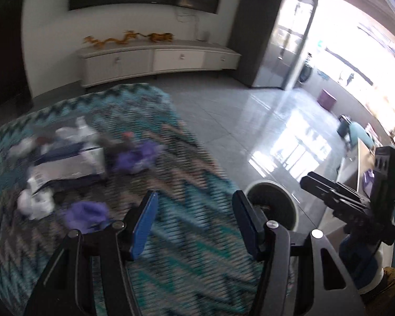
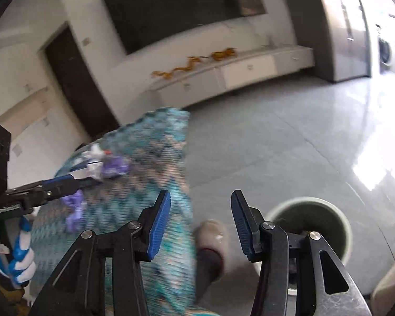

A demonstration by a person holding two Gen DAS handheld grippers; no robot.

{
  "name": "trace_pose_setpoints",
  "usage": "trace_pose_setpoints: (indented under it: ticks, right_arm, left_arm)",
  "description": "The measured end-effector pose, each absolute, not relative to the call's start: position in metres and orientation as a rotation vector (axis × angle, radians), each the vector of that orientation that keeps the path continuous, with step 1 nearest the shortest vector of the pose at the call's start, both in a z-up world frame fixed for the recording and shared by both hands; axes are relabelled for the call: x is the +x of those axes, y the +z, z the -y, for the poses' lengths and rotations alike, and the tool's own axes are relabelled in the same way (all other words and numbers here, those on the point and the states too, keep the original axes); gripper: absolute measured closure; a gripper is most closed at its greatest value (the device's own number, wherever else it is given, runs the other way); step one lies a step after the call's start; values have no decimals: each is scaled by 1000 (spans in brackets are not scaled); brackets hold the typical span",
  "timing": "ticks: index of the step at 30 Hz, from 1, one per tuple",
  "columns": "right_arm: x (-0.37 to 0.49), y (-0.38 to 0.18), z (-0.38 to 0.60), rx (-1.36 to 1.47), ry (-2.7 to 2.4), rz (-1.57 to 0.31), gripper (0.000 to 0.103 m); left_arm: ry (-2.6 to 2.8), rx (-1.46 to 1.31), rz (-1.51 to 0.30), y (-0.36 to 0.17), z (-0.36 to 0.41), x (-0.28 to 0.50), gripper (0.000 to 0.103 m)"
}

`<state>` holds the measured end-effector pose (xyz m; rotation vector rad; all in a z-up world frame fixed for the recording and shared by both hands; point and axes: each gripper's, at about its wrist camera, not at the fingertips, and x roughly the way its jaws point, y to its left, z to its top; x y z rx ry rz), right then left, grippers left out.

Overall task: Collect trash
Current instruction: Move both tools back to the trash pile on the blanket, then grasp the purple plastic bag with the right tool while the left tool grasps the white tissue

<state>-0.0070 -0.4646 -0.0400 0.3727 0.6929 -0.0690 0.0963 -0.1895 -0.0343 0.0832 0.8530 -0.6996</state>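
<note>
From my left gripper (image 1: pixel 194 221) I see both blue-padded fingers (image 1: pixel 144 223) spread wide with nothing between them, hanging above the zigzag teal rug (image 1: pixel 187 237). The trash lies ahead and to the left of those fingers, well apart from them: I count two crumpled purple pieces, the nearer purple wad (image 1: pixel 85 214) just beside the left finger's linkage and the farther purple wad (image 1: pixel 137 156) up the rug, plus a flattened white and blue box (image 1: pixel 71 163) and white crumpled paper (image 1: pixel 35 202) around it. The blur keeps me from counting the white scraps exactly. One round white bin (image 1: pixel 272 208) stands on the grey tiled floor (image 1: pixel 250 121) just beyond the right finger, at the rug's edge. My right gripper (image 2: pixel 200 221) is also parted and holding nothing; its fingers (image 2: pixel 159 223) straddle the rug's edge, with the bin (image 2: pixel 310 226) to the right, partly behind the right finger, and the trash pile far off to the left. One slippered foot (image 2: pixel 213 233) shows on the floor between those fingers.
</note>
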Motion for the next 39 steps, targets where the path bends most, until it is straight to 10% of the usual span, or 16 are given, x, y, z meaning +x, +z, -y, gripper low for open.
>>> trace_pose_setpoints:
  ticks: [11,24,27,32,39]
  right_arm:
    - [61,-49,329,248,257,-793,41]
    - [131,-91,253,173,396,-934,34]
    - [138,-98,249,170,401,-953,40]
    - [143,-106,247,171,423,-981,79]
    - [116,-90,254,179,437,-935,80]
  left_arm:
    - [-403,-49,-892,-71,36,165,33]
    - [-429,-84,-973,-120,29,228,30]
    - [-436,-77,-987,-128,32,234,44]
    - [-461,-97,-995,-129,25,230,75]
    - [-453,-106,-975,-117,9,190,83]
